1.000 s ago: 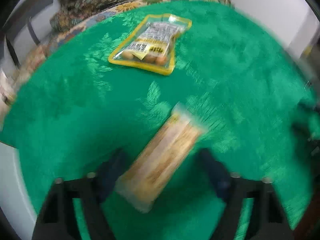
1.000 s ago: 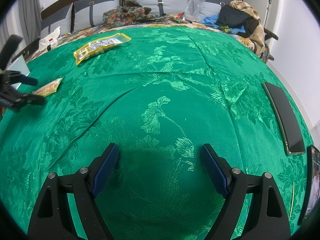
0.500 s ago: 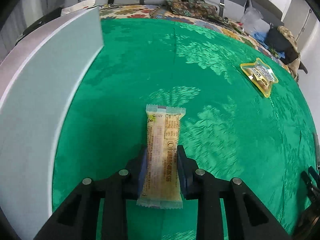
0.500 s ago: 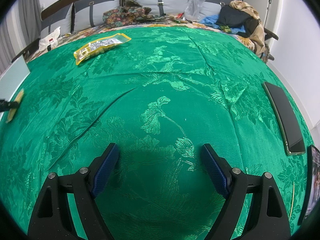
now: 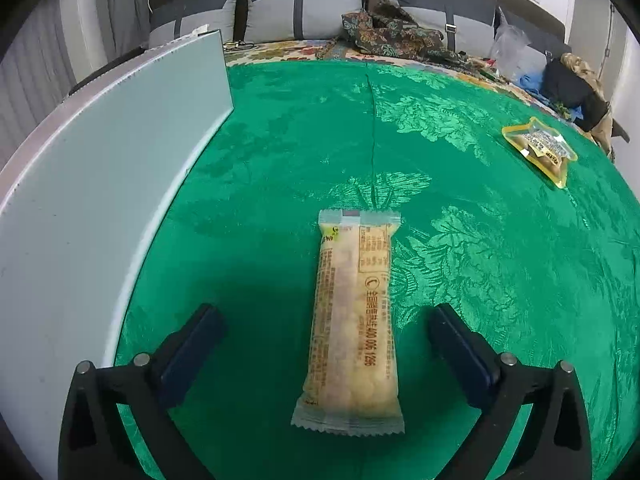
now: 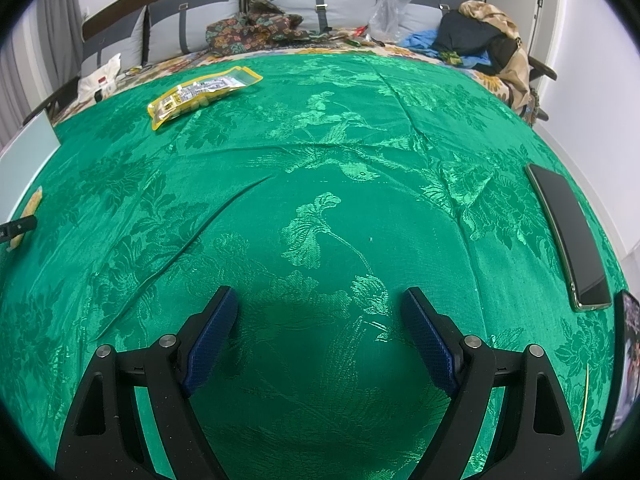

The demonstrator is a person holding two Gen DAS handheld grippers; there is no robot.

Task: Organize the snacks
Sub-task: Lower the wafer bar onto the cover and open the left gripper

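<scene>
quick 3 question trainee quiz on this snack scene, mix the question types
1. True or false: the left gripper is clamped on the long pale-yellow wrapped snack bar.
2. Multiple choice: the yellow-edged clear snack pouch lies (A) between the right gripper's fingers, (B) far off on the green patterned cloth, (C) on the black phone.
3. Fill in: the flat pale panel stands to the ____ of the snack bar in the left wrist view.

Key: 1 false, its jaws stand open either side; 2 B; 3 left.
</scene>
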